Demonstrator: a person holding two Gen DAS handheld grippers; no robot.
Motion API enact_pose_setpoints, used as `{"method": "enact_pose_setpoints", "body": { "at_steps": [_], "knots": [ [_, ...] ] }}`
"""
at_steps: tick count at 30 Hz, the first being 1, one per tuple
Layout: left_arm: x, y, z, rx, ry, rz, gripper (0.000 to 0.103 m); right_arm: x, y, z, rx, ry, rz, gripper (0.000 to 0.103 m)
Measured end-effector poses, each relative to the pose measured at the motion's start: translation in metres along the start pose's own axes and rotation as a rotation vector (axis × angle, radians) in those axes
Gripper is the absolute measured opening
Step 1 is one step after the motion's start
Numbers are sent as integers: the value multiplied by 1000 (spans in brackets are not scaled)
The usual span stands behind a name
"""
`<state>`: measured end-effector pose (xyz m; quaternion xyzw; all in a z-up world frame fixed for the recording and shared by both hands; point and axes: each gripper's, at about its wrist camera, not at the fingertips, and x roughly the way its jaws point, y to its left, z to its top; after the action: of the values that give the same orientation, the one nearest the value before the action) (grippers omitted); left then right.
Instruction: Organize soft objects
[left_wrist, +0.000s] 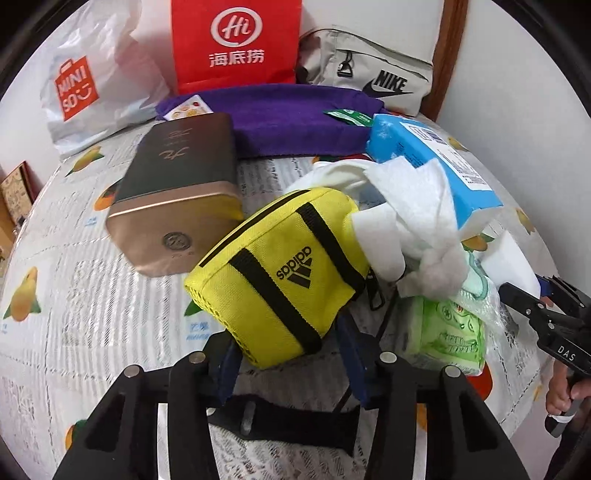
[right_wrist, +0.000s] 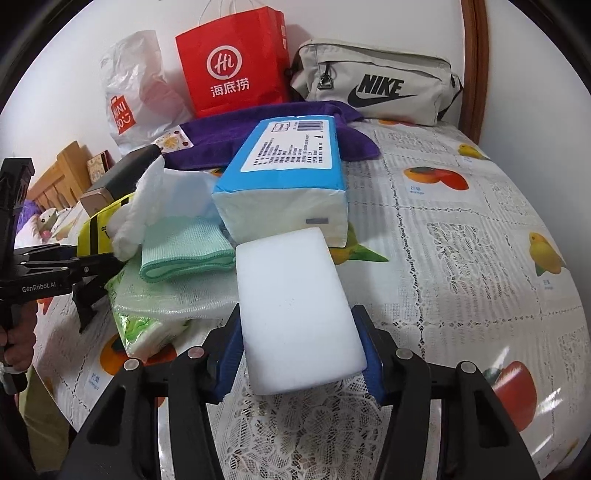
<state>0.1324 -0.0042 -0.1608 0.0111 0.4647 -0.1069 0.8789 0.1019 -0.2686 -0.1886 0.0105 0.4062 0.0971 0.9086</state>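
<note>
My left gripper (left_wrist: 288, 354) is shut on a yellow Adidas pouch (left_wrist: 280, 273), held between its blue pads; the pouch also shows in the right wrist view (right_wrist: 96, 236). My right gripper (right_wrist: 301, 354) is shut on a white sponge block (right_wrist: 295, 310), whose far end shows in the left wrist view (left_wrist: 509, 262). Beside them lie a blue tissue pack (right_wrist: 288, 177), crumpled white tissue (left_wrist: 402, 221), a folded green cloth (right_wrist: 184, 243) and a green-printed tissue packet (left_wrist: 447, 332).
A gold-and-black box (left_wrist: 177, 192), a purple towel (left_wrist: 295, 118), a red Haidilao bag (right_wrist: 232, 59), a white Miniso bag (left_wrist: 88, 77) and a grey Nike bag (right_wrist: 376, 85) stand at the back. The lace tablecloth (right_wrist: 461, 240) stretches to the right.
</note>
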Motion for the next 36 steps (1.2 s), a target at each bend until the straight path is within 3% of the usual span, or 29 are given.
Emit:
{"method": "enact_pose_setpoints", "body": {
  "at_steps": [21, 36],
  "knots": [
    [-64, 22, -3, -75, -115, -11, 42, -45, 13, 16, -37, -89, 33, 55],
    [-77, 33, 32, -143, -157, -1, 42, -63, 24, 73, -60, -159, 54, 55]
  ]
}}
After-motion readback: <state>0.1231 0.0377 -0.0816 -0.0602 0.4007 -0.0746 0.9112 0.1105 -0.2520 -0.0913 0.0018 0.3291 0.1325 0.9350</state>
